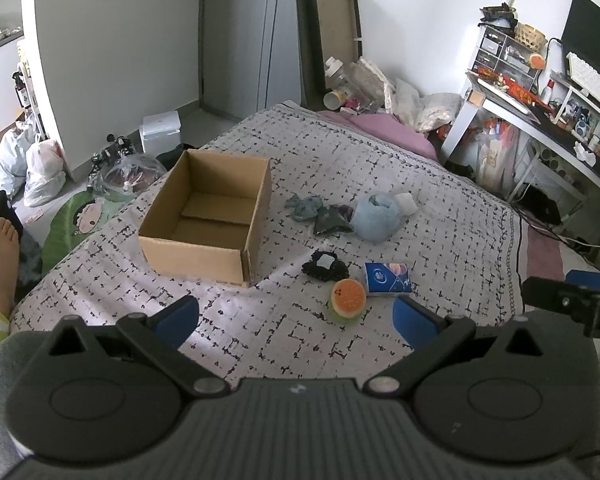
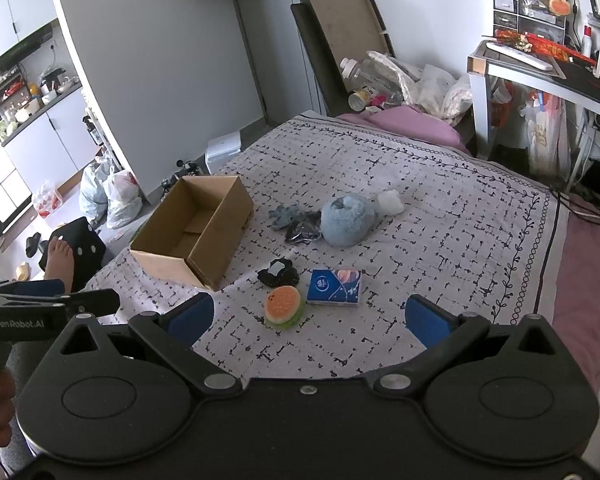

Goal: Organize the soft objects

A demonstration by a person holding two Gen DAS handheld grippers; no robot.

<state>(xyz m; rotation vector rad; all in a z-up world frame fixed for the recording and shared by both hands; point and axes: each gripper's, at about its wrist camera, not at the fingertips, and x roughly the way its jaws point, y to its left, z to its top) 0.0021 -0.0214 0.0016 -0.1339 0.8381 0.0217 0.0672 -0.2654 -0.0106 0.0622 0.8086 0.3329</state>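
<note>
Barely begun: box on the bed empty, with burger, tissue pack, black scrunchie, blue plush and dark cloths all lying right of box, left gripper and right gripper spread wide, grasping nothing.

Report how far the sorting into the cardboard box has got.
Nothing looks done: the cardboard box holds nothing. Nothing is in hand: the left tongs and right tongs are open and hold nothing. Left on the bed: burger toy, tissue pack, black scrunchie, blue plush, crumpled cloths.
</note>
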